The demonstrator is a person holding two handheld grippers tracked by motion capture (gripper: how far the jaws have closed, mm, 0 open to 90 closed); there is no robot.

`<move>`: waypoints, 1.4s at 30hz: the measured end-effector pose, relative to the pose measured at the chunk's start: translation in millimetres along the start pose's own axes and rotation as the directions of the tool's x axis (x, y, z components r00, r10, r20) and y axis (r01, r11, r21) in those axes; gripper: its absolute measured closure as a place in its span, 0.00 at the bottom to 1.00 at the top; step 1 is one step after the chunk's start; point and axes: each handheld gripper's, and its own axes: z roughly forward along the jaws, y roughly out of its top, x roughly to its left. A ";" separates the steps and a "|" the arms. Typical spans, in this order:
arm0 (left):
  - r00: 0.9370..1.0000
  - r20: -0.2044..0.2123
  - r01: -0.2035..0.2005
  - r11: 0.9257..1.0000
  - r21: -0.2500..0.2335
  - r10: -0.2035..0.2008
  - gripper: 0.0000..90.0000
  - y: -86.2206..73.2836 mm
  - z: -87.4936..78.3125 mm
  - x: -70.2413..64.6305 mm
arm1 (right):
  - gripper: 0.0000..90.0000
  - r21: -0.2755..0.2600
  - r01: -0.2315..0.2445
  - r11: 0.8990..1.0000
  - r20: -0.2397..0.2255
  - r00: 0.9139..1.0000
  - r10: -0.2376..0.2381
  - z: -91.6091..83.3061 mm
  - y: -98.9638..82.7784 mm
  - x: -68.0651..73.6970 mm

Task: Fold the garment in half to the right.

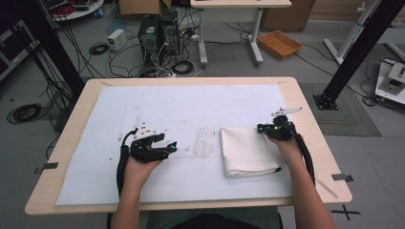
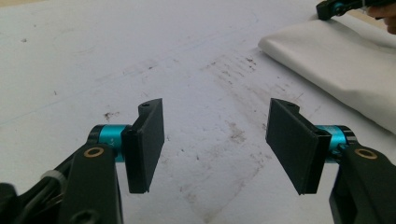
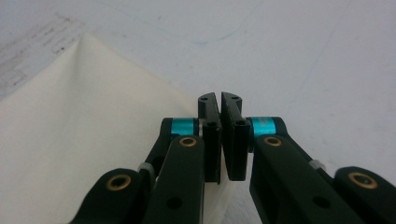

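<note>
Two hand-held black tongs sit over a white sheet (image 1: 143,109) that covers a wooden table (image 1: 305,95). At centre left of the high view, the left gripper (image 1: 168,147) rests on the sheet with its jaws wide apart and nothing between them; in its own view the two flat pads (image 2: 148,140) frame only bare, smudged sheet. At centre right, the right gripper (image 1: 261,128) meets the upper right corner of a folded white cloth (image 1: 248,152). Its jaws are pressed together, and in its own view the cloth's edge runs right up under them, so it seems to pinch that corner, though the fabric between the pads is barely visible.

The cloth lies flat, right of centre, folded into a neat rectangle with layered edges along its lower side. The step in hand looks like a fold or unfold, begun at that corner. Next, the free left gripper would likely need to reach rightward across the stained patch (image 1: 205,140) and take the cloth's near-left edge, keeping the layers from sliding.

No containers stand on the table; on the floor at upper right is a shallow orange basket (image 1: 280,44), contents unclear.
</note>
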 end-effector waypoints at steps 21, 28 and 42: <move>1.000 0.008 0.003 1.000 0.005 -0.004 0.41 -0.6 2.7 -2.2 | 0.60 -0.106 0.040 0.994 0.054 0.998 -0.034 -27.9 -1.9 14.0; 1.000 0.003 0.006 1.000 0.002 -0.006 0.41 -0.6 1.3 -2.0 | 0.53 -0.138 0.162 0.977 -0.148 0.972 -0.182 -34.3 -3.9 68.6; 1.000 -0.002 0.011 1.000 -0.004 -0.011 0.41 -1.1 -1.1 0.2 | 0.52 -0.012 0.356 0.934 -0.222 0.910 -0.350 -6.3 -27.5 145.5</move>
